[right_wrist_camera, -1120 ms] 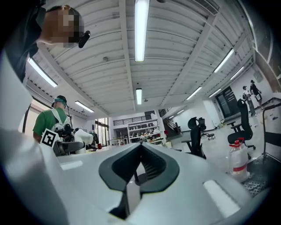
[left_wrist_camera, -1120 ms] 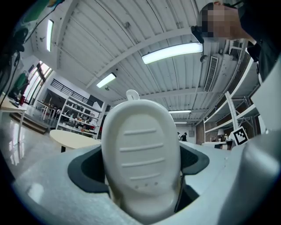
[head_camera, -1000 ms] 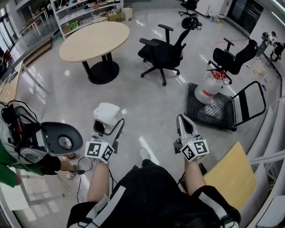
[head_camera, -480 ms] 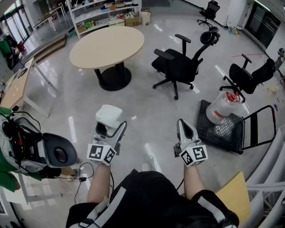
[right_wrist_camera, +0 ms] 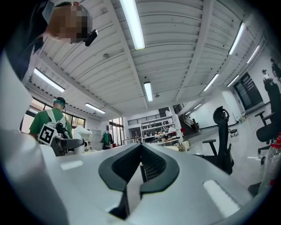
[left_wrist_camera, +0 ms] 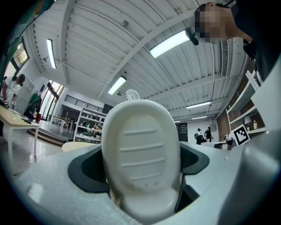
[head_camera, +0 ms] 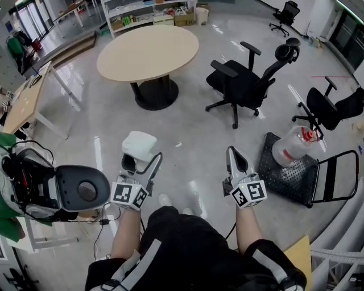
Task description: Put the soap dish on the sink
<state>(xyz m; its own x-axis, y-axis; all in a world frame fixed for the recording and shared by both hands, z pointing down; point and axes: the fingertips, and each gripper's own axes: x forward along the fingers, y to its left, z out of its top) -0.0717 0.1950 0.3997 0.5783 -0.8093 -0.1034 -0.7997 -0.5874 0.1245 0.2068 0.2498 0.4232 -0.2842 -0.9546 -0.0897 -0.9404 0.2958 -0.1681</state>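
Grey, glossy floor (head_camera: 187,131) fills most of the head view and reflects the ceiling lights. On it, in the upper middle of the frame, stands a round beige table (head_camera: 149,54) on a dark pedestal foot. White shelving (head_camera: 145,14) stacked with boxes runs behind the table along the top edge. Right of the table is a black office chair (head_camera: 250,79), with a second black chair (head_camera: 335,108) near the right edge. Below that second chair lies a black flat trolley (head_camera: 296,176) with its handle folded down, and a clear water jug (head_camera: 289,146) with a red cap stands on its deck. At the left edge, a person in green holds a grey rounded device (head_camera: 79,187) trailing cables.

The person's legs in black shorts (head_camera: 187,250) fill the bottom centre. Both forearms reach forward above them, each ending in a gripper with a marker cube.

The left gripper (head_camera: 141,162) sits left of centre, raised over the floor with its jaws clamped on the soap dish (head_camera: 139,143). The dish is a pale cream oval piece that juts up beyond the jaw tips. In the left gripper view the soap dish (left_wrist_camera: 140,154) fills the middle of the frame, its ridged face toward the camera, wedged between the dark jaw pads.

The right gripper (head_camera: 235,154), right of centre, holds nothing. In the right gripper view the right gripper (right_wrist_camera: 141,169) has its jaws pressed together.
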